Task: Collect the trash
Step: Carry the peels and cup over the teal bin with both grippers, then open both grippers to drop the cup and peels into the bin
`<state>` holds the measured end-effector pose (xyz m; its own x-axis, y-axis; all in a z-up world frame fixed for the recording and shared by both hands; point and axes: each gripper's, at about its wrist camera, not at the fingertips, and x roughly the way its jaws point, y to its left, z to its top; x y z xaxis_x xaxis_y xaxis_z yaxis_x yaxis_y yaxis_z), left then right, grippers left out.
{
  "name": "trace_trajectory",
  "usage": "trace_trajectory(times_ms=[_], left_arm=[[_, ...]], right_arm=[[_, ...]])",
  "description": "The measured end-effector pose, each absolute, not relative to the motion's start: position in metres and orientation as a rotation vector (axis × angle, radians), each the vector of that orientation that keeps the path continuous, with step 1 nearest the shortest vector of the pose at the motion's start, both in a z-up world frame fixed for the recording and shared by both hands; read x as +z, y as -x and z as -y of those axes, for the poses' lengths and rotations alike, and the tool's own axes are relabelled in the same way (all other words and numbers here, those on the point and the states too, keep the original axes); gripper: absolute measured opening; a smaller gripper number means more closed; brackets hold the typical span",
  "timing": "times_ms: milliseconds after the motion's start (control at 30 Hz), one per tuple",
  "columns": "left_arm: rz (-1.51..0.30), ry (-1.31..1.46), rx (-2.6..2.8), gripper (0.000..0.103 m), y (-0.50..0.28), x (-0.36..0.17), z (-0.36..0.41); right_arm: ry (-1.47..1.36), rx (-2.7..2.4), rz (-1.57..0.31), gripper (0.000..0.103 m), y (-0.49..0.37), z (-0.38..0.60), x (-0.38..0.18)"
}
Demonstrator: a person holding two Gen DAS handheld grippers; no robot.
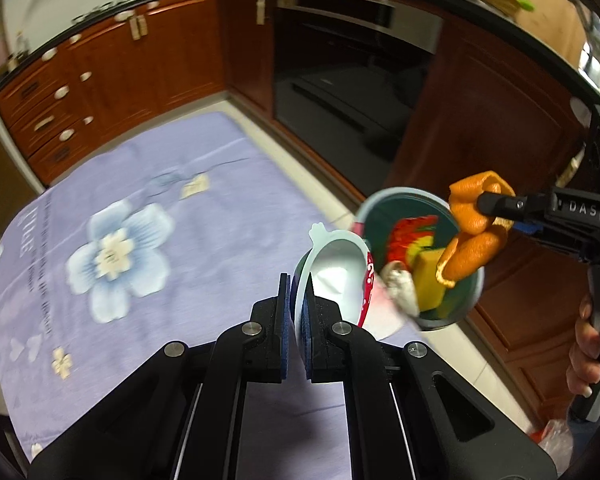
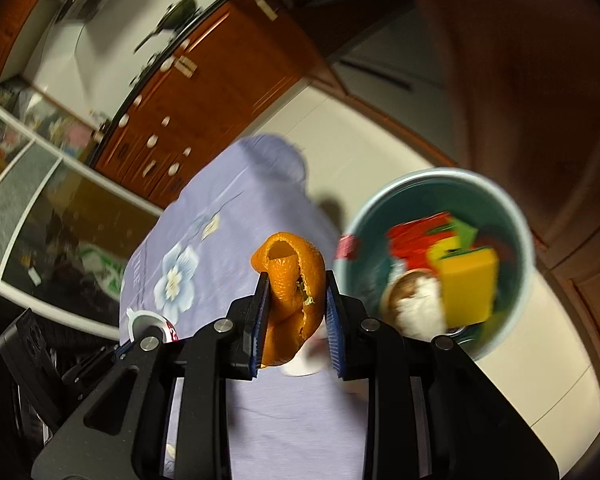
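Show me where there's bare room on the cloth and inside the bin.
The lilac cloth is bare all round its blue flower print, out to the cabinet drawers. The bin is crowded: a yellow block, red wrapper and crumpled paper cover its bottom.

Both views are smeared by motion. The print along the edge of the lilac cloth (image 1: 148, 208) cannot be read. Inside the bin (image 2: 364, 216), the red and green packets (image 2: 424, 236) blur together; the pale crumpled lump (image 2: 416, 308) beside the yellow block (image 2: 468, 284) cannot be identified. The white cup (image 1: 336, 276) left of the bin has its wall hidden between the pads. The lower orange peel (image 2: 292, 280) is covered by black fingers. The person's hand (image 1: 592, 344) is cut off at the right edge.
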<state>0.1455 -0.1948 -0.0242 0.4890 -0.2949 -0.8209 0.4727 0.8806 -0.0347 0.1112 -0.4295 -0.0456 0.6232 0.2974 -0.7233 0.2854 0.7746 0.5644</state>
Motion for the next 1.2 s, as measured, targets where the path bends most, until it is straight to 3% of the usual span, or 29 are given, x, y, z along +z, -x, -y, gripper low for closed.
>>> trace_trajectory(times_ms=[300,767,833,867,900,933,1200], left_arm=[[-1.009,-0.284,-0.563,0.006,-0.143,-0.05,0.275],[-1.115,-0.364,-0.631,0.008,-0.15,-0.092,0.338],[-1.136,-0.366,-0.623,0.015,-0.152,-0.098,0.339],[-1.136,-0.367,-0.615,0.027,-0.152,-0.098,0.338],[-1.129,-0.369,-0.607,0.032,-0.152,-0.098,0.337],[-1.121,-0.372,-0.6,0.034,-0.152,-0.097,0.337],[-1.089,-0.345,-0.556,0.093,-0.154,-0.082,0.326]], right_arm=[[-0.77,-0.07,-0.928,0.025,-0.093,0.486,-0.067],[-0.814,-0.104,-0.954,0.025,-0.091,0.517,-0.088],[-0.818,-0.106,-0.96,0.025,-0.092,0.519,-0.091],[-0.82,-0.106,-0.962,0.025,-0.093,0.521,-0.093],[-0.821,-0.106,-0.964,0.025,-0.093,0.523,-0.094],[-0.822,-0.106,-0.966,0.026,-0.094,0.523,-0.095],[-0.811,-0.093,-0.986,0.026,-0.103,0.518,-0.098]])
